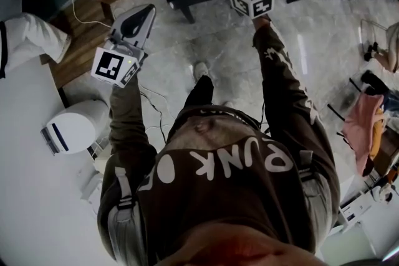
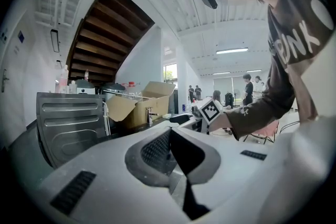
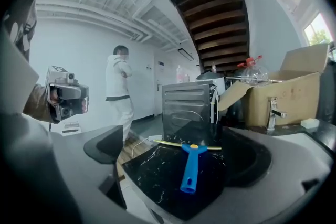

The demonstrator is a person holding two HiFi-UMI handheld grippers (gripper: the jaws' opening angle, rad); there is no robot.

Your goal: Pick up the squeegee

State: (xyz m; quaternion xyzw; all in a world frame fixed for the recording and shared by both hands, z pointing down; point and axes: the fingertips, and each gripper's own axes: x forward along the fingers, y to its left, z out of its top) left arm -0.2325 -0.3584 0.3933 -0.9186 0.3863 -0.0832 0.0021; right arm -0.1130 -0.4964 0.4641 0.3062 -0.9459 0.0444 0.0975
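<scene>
Right gripper [image 3: 176,157]: jaws wide apart, nothing held. In its own view the squeegee [image 3: 191,165] shows framed between the two jaws but beyond them. No contact visible.

Squeegee: lies flat on a black slab [image 3: 149,168] with white veining. Yellow blade at the far side, across the slab. Blue handle points near, toward the right gripper. In the head view it shows at the far edge of the picture, only partly visible.

Left gripper [image 2: 170,147]: jaws closed together, ribbed pads meeting, nothing between them. In the head view it is held out to the left, well apart from the slab, over the grey marble floor [image 1: 312,53] next to a wooden platform [image 1: 81,40].

Surroundings, right gripper view:
- Metal cabinet [image 3: 186,105] behind the slab.
- Open cardboard box [image 3: 286,92] to the right of the cabinet.
- Person in white [image 3: 119,94] standing far left.
- Dark stair underside overhead.

Head view: white cable [image 1: 84,15] across the wooden platform. White round unit [image 1: 78,128] on the floor, near left.
</scene>
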